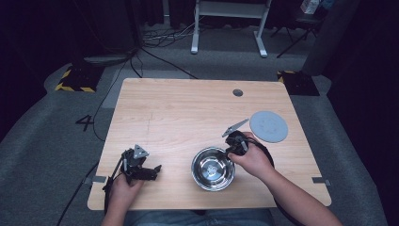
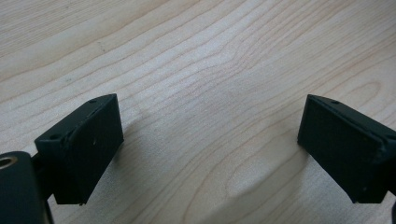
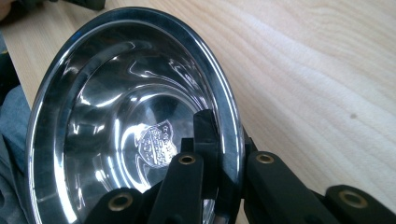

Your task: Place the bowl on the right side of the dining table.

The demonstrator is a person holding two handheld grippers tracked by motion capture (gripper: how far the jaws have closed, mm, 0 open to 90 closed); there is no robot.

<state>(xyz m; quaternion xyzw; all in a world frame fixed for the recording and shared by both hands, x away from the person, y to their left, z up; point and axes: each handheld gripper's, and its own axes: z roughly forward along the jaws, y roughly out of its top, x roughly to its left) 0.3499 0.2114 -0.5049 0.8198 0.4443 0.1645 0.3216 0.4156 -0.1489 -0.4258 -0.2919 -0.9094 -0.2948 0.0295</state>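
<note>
Surface: a light wood-grain table (image 1: 179, 113) occupies the centre of the high view, with a round grommet hole (image 1: 237, 92) near its far edge, right of centre; the top stands on grey carpet (image 1: 47, 141) in a dark room. Upper centre of the frame shows the white legs of a second desk (image 1: 226, 23) with loose cables (image 1: 160, 37) on the floor beside them; yellow-and-black striped floor plates (image 1: 75, 80) lie at upper left and upper right; a "4" mark (image 1: 84, 122) is on the carpet at left.

A grey round disc (image 1: 268, 126) lies flat at the right of the table. A polished steel bowl (image 1: 212, 168) sits lower centre, near the front edge.

The right gripper (image 3: 224, 154) is clamped on the bowl's rim, one jaw inside the bowl and one outside, as the right gripper view shows; the right hand (image 1: 254, 160) holds it just right of the bowl.

The left gripper (image 2: 210, 149) is spread wide with nothing between its jaws, over bare wood; in the high view it rests at lower left, well apart from the bowl.
</note>
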